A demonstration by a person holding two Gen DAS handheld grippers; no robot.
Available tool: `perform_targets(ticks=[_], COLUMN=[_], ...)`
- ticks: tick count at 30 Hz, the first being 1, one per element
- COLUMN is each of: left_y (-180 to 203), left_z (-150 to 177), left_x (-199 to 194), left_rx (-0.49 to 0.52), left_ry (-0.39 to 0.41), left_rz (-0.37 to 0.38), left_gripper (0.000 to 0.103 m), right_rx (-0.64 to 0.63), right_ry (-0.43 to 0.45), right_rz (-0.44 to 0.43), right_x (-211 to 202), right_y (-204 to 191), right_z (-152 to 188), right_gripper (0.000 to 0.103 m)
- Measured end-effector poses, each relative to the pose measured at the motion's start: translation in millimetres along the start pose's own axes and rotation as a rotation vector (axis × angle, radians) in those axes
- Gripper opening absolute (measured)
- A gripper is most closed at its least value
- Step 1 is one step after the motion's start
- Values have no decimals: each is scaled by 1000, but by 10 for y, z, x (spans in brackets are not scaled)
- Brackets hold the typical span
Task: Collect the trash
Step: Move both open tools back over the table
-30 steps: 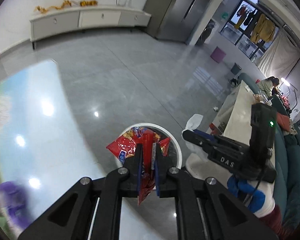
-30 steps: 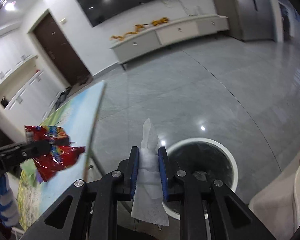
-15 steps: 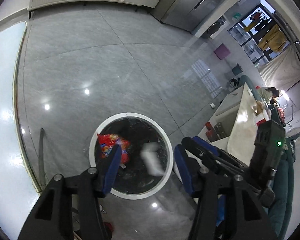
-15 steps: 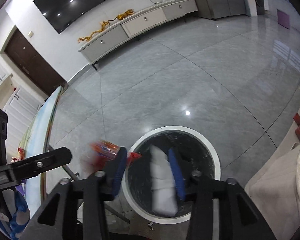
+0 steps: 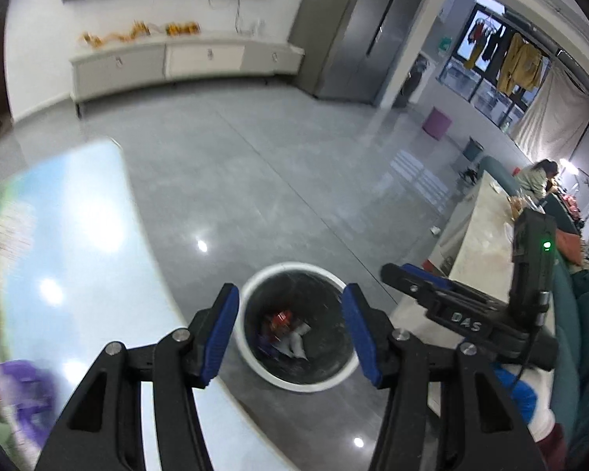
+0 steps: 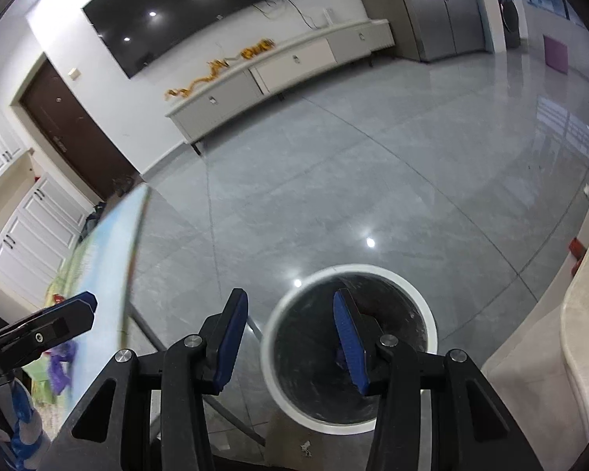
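Both the left gripper (image 5: 290, 329) and right gripper (image 6: 290, 337) hang, jaws apart and empty, above the round white-rimmed, black-lined bin (image 5: 255, 365); red wrapper (image 5: 280, 320) and white tissue (image 5: 296, 343) lie inside (withdraw cleanly, clear of the rim).

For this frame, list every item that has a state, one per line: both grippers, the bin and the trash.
Left gripper: open, nothing between its blue pads.
Right gripper: open, empty.
Round white-rimmed trash bin: upright on the grey floor, no lid on it.
Red snack wrapper: lying inside the bin.
White tissue: inside the bin, beside the wrapper.
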State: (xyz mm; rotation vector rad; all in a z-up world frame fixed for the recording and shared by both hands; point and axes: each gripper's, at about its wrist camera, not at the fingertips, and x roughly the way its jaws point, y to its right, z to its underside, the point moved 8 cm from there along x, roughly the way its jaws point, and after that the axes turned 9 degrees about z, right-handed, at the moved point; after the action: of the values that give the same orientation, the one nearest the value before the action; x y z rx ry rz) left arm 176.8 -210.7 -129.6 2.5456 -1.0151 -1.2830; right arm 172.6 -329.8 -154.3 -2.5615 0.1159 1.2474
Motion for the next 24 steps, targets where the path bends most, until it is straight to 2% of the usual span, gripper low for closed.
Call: perform_targets(ticks=[7, 15, 24], left_y=[-226, -724, -1542], left_z=[-7, 277, 737], left_x=[-821, -1613, -2293], left_rx=[23, -11, -132], left_ry=[163, 241, 294], left_rz=[-104, -215, -319], left_gripper=[53, 53, 53], right_rx=[-59, -151, -265], right_ry=[101, 165, 164], right_rz=[-59, -144, -223], right_x=[-509, -893, -932], right_y=[-496, -1175, -1957], right_z=[-139, -179, -76], right_gripper=[48, 53, 53])
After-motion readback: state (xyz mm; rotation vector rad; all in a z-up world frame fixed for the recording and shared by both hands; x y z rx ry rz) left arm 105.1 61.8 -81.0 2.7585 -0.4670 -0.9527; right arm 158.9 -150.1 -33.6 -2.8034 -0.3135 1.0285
